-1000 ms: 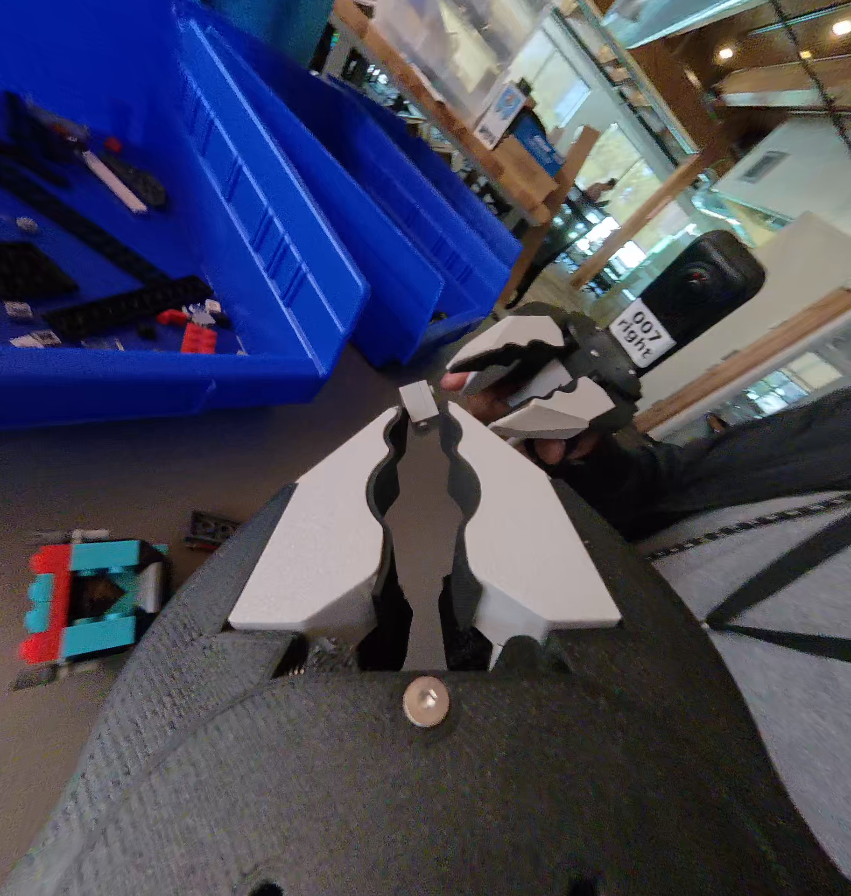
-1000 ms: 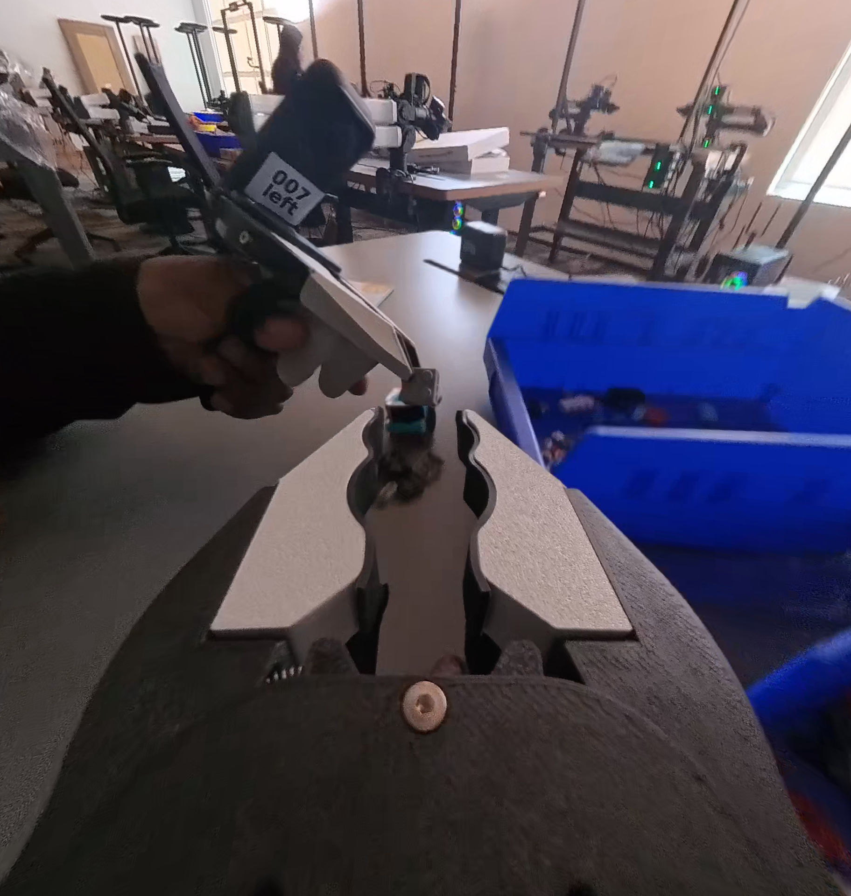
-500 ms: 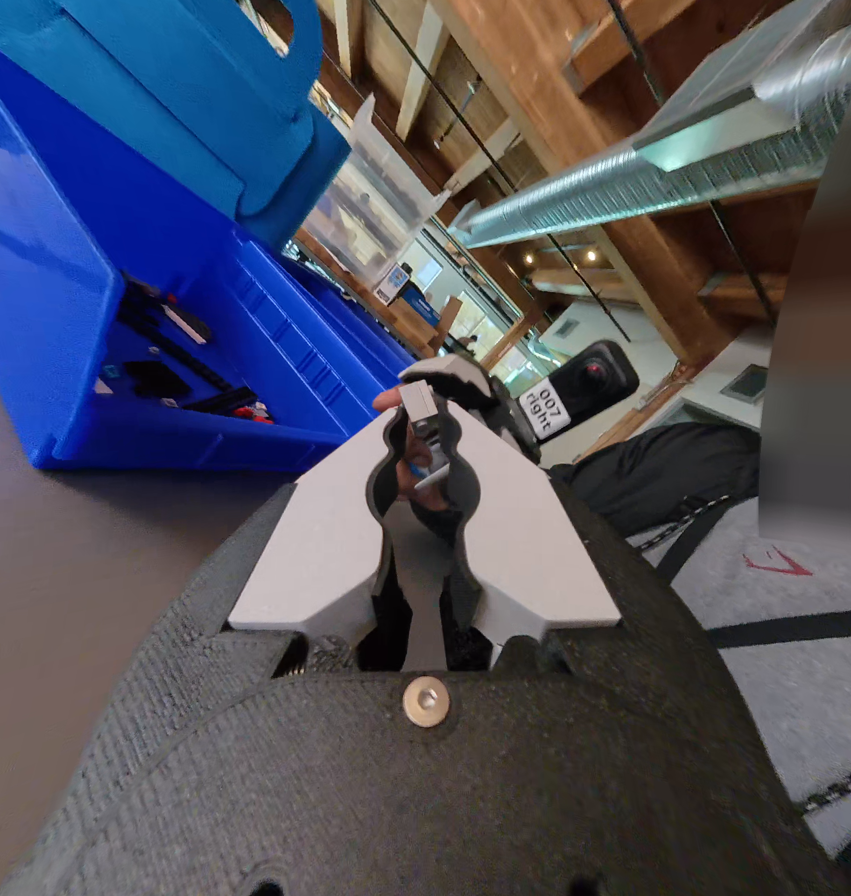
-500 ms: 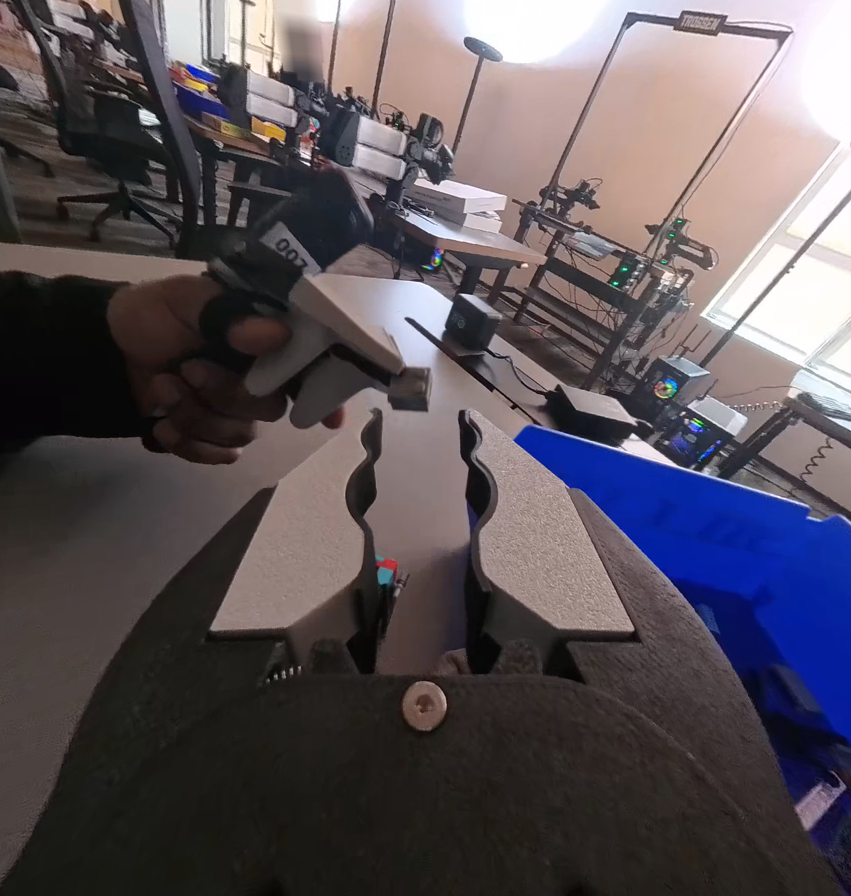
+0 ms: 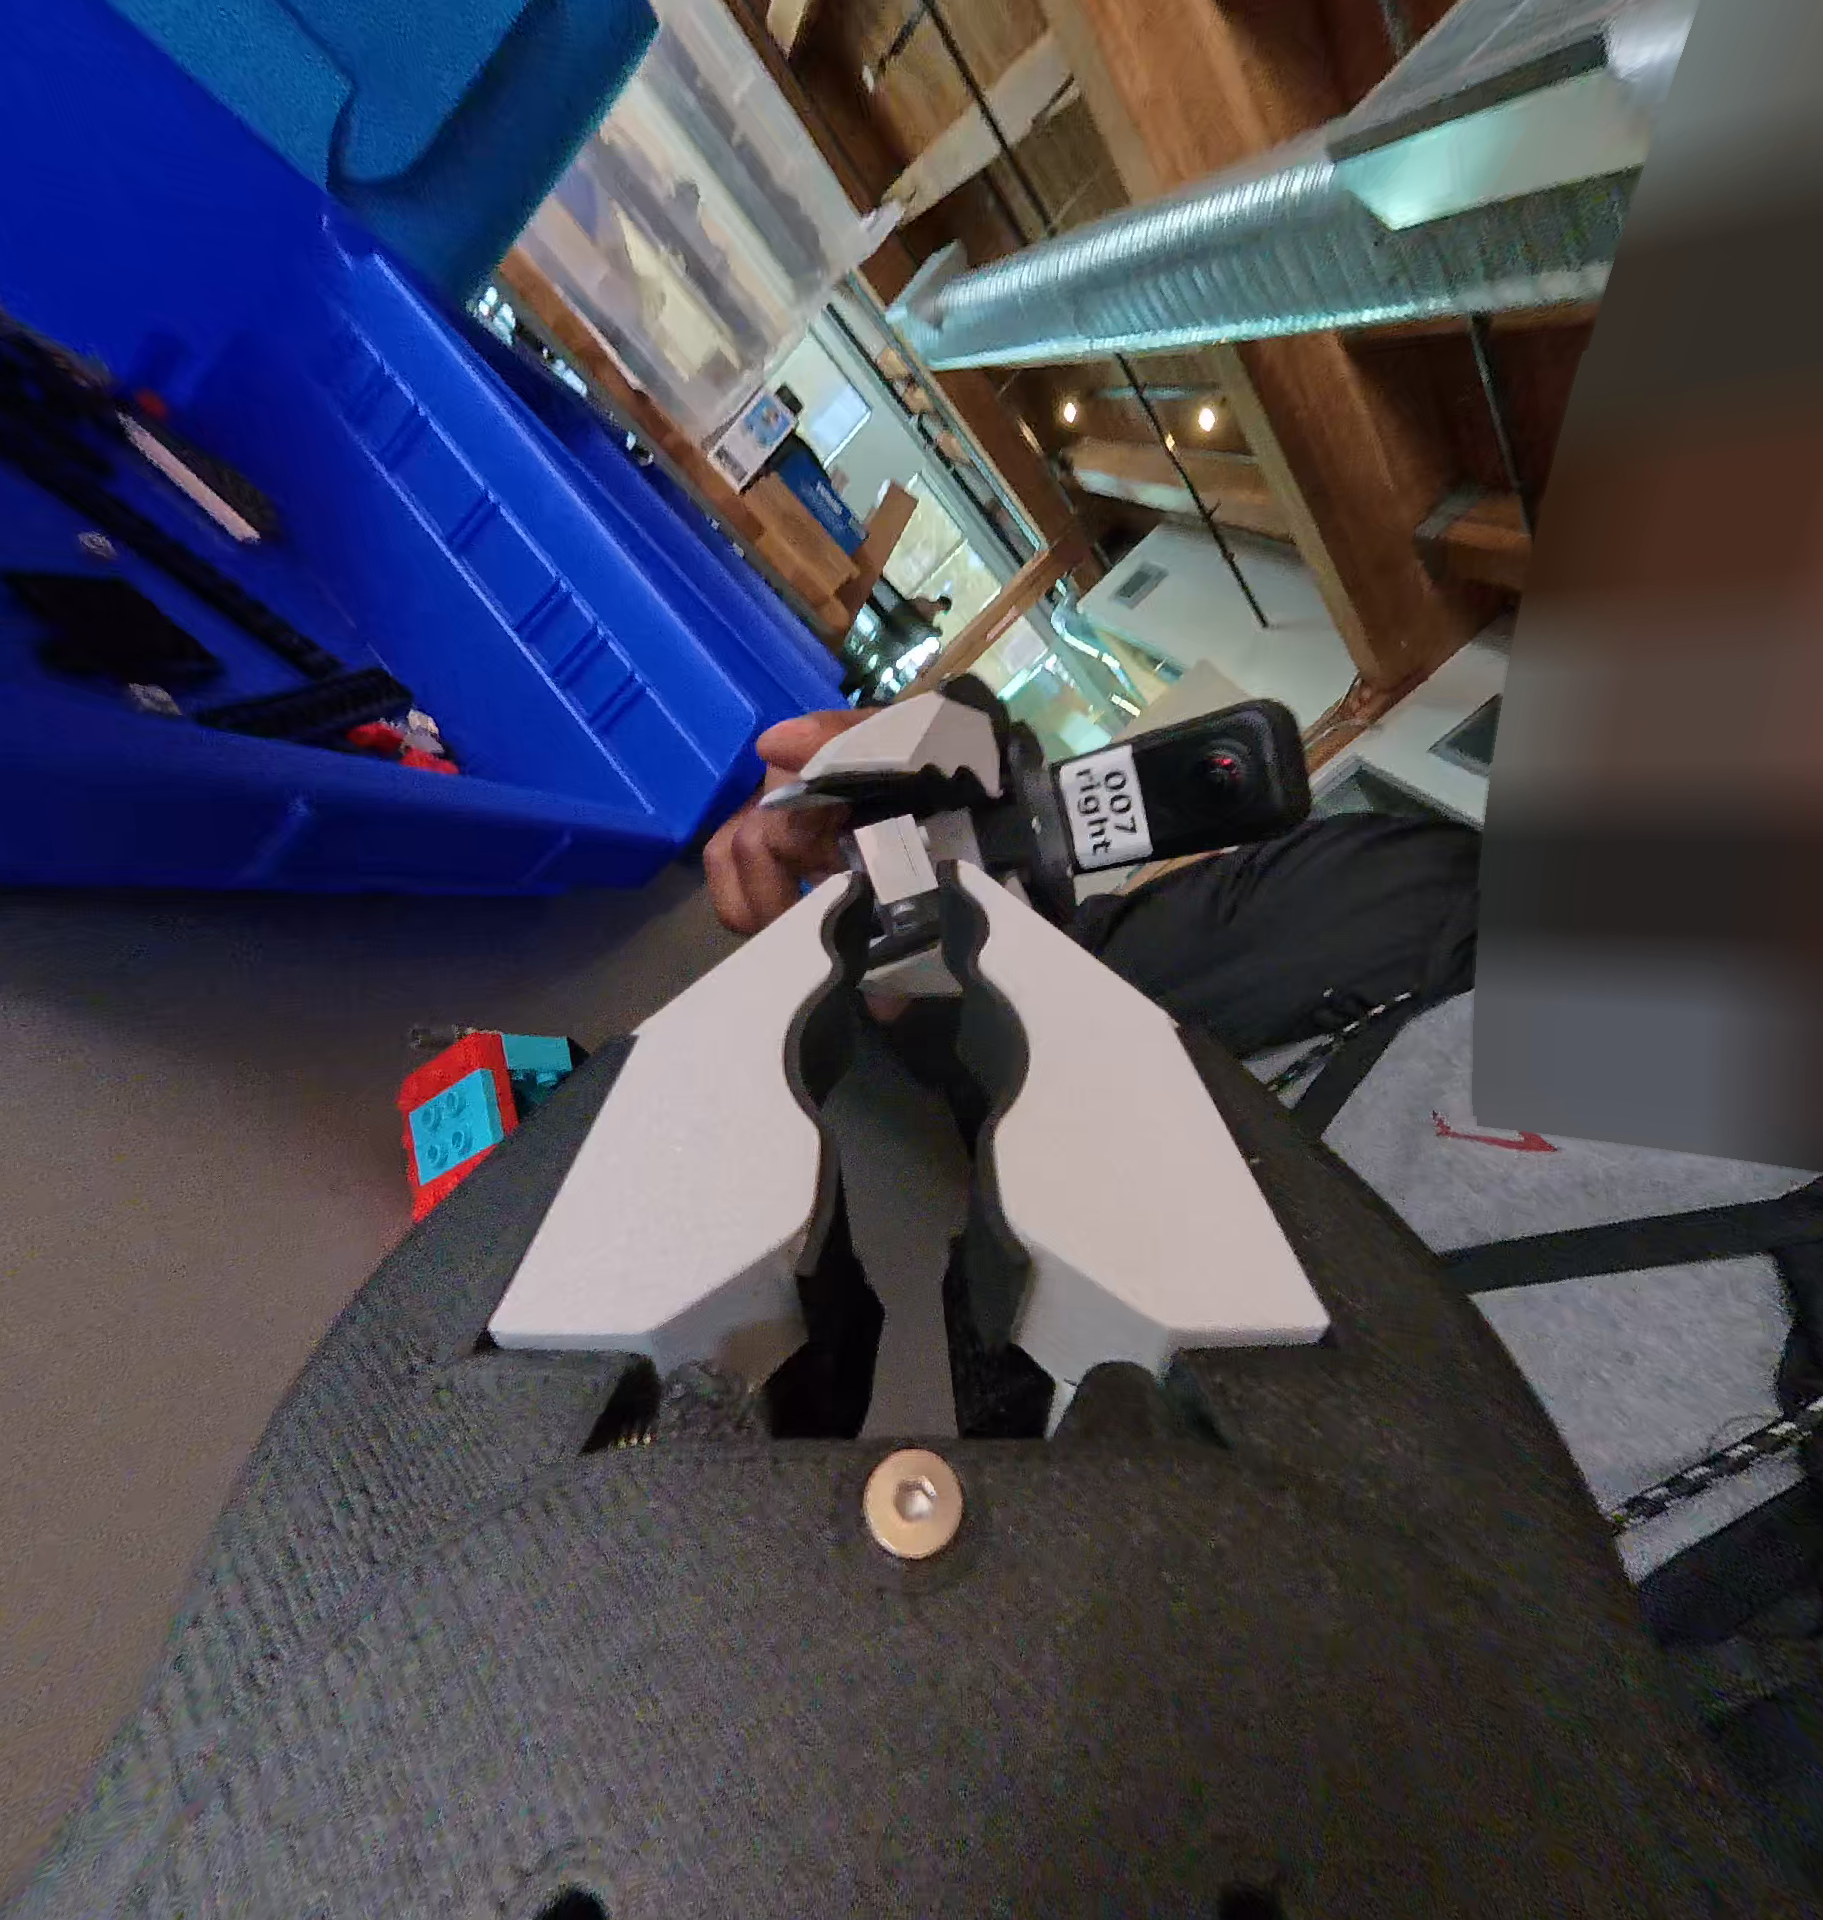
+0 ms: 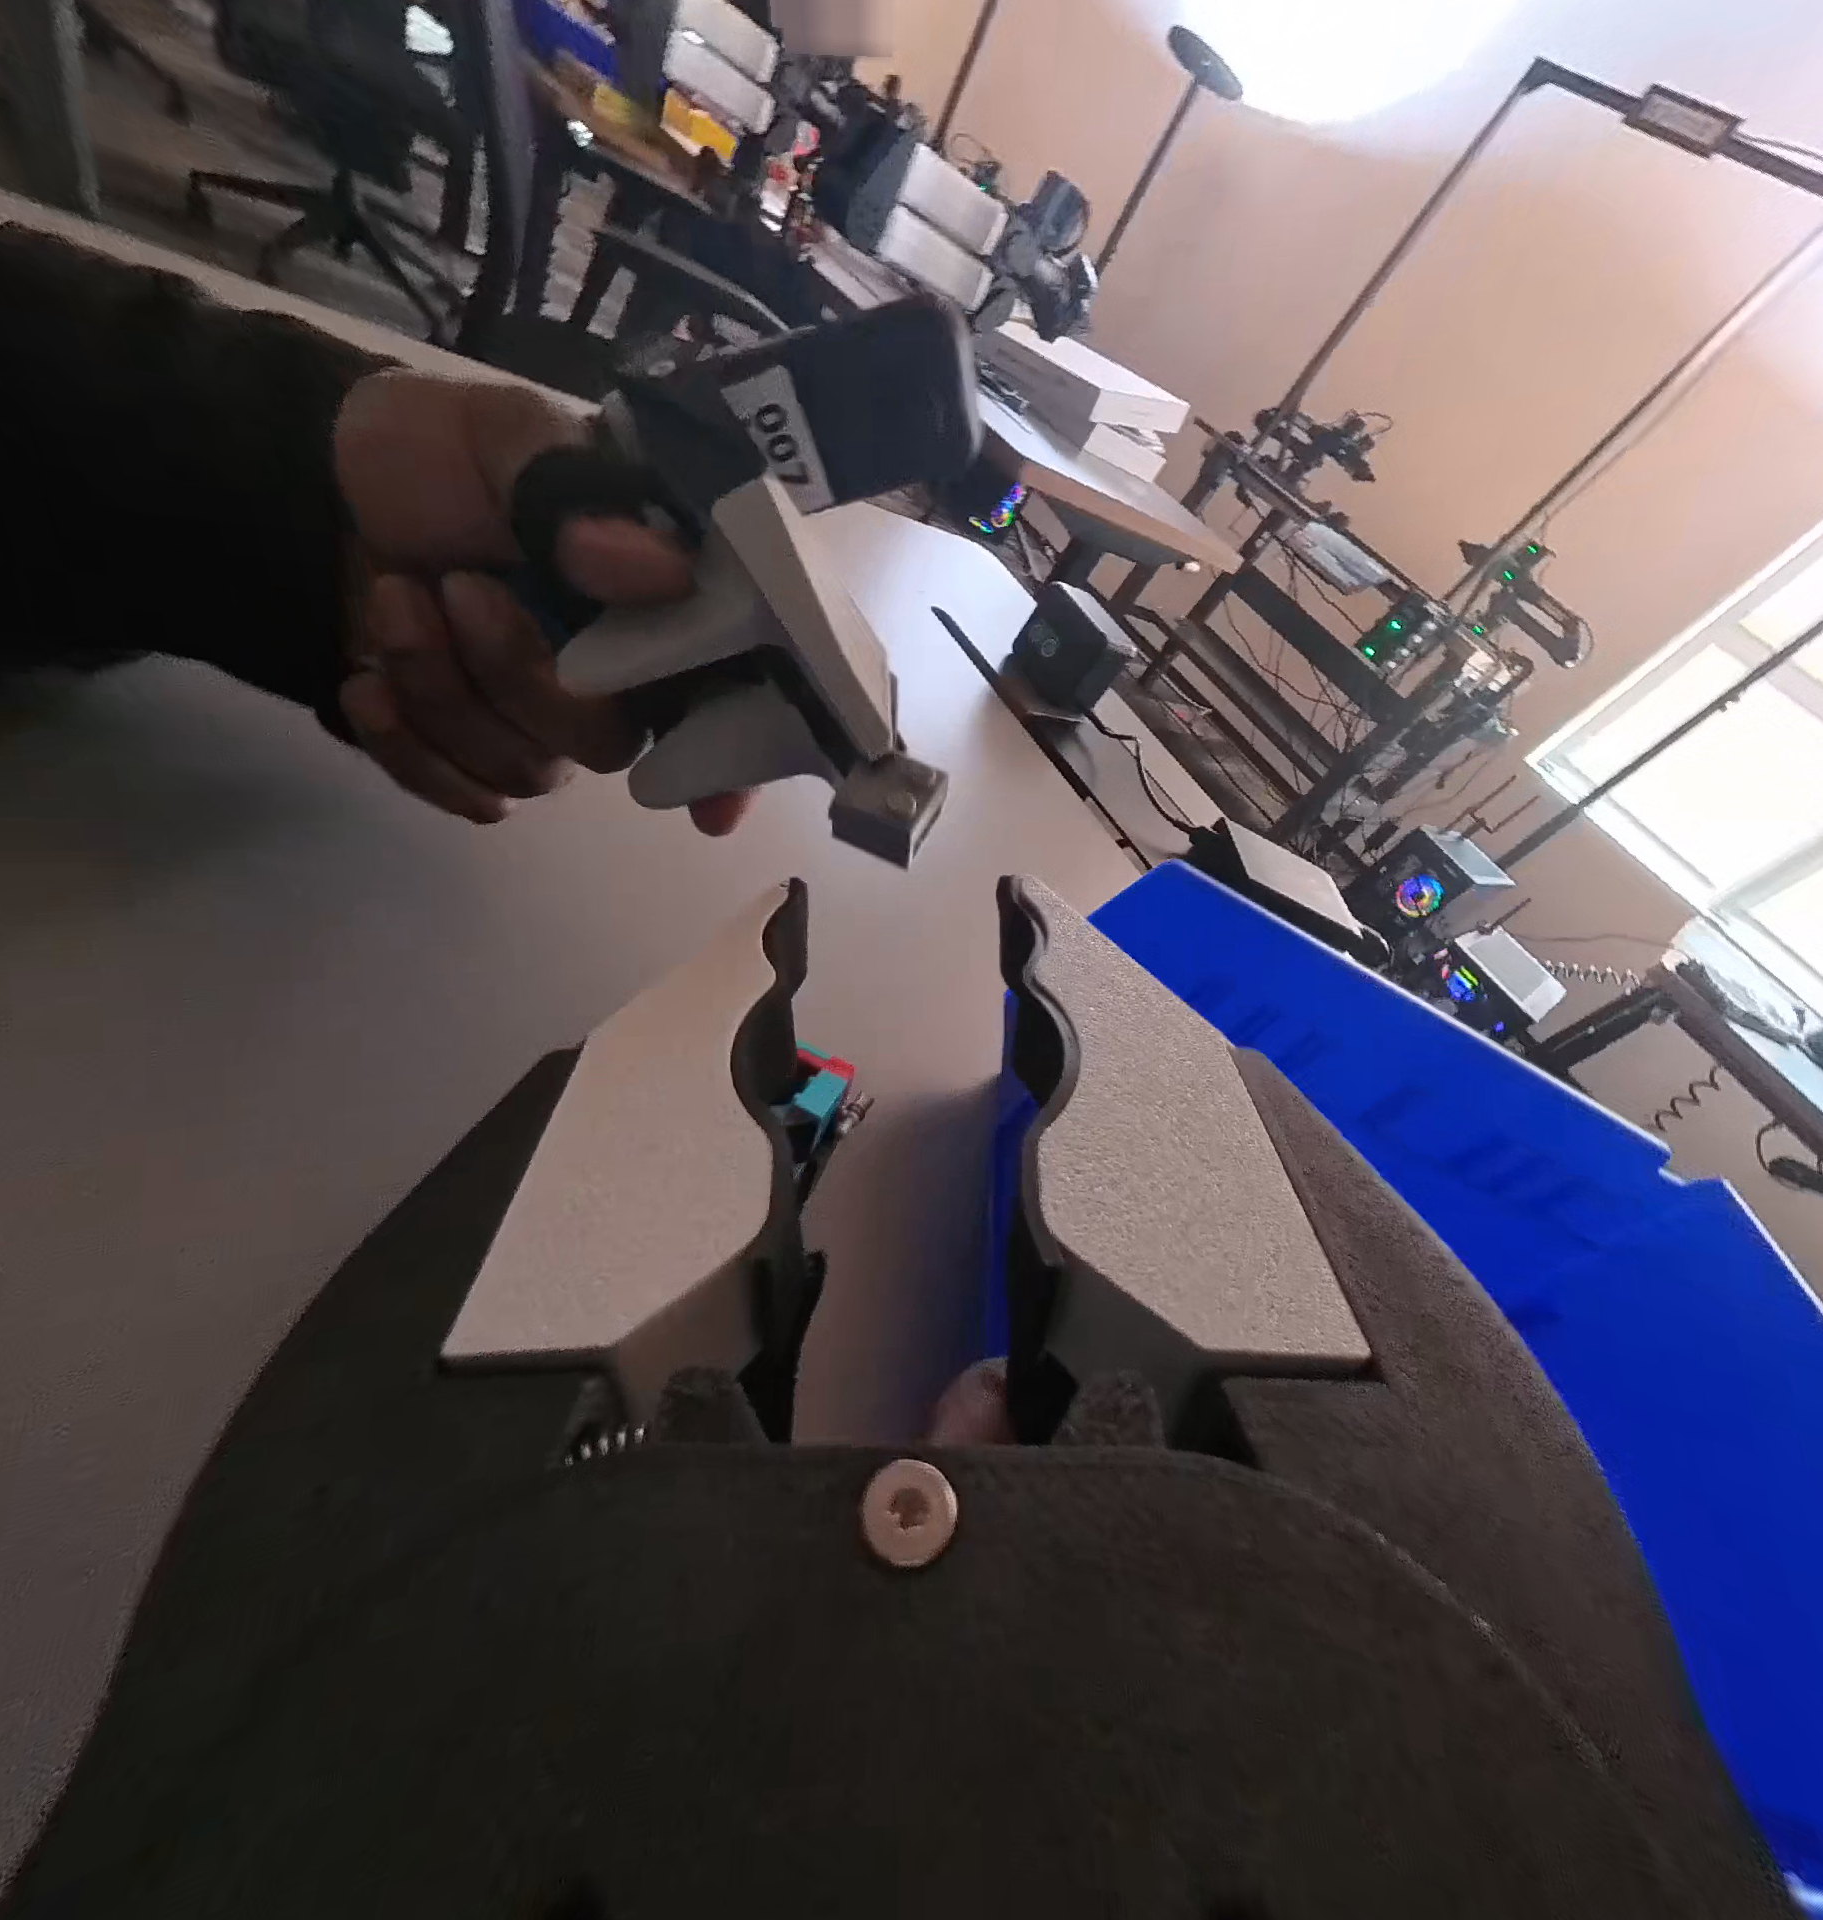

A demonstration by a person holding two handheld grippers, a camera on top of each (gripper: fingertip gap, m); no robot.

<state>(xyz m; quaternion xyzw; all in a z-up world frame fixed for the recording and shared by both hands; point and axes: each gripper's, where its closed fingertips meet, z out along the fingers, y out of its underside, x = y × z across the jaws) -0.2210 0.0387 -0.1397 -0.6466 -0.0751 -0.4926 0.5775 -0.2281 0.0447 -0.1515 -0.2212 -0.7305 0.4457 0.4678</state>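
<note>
Since half a second ago the left wrist view has tipped downward, so the red and teal brick assembly [image 5: 465, 1107] on the grey tabletop [image 5: 159, 1091] shows again beside the gripper body, and the two grippers have drawn nearer to each other.

At far left in the left wrist view sits a large blue plastic bin [image 5: 533, 644] holding black strips and small loose pieces. To its right, the left gripper [image 5: 894, 891] pinches a small light grey square brick [image 5: 891, 860] between its fingertips, clamped shut on it. Just beyond, the right gripper [image 5: 865, 774] is held in a hand [image 5: 751, 842], close to the grey brick; whether they touch cannot be told.

In the right wrist view, a hand [image 6: 471, 634] in a dark sleeve holds the left gripper [image 6: 876, 774], the grey brick [image 6: 886, 808] at its tip, raised off the table. Below it, the right gripper [image 6: 902, 899] stands with its fingers spread apart and nothing between them. The brick assembly [image 6: 819, 1096] peeks out beside its left finger, and a blue bin [image 6: 1458, 1195] lies to the right.
</note>
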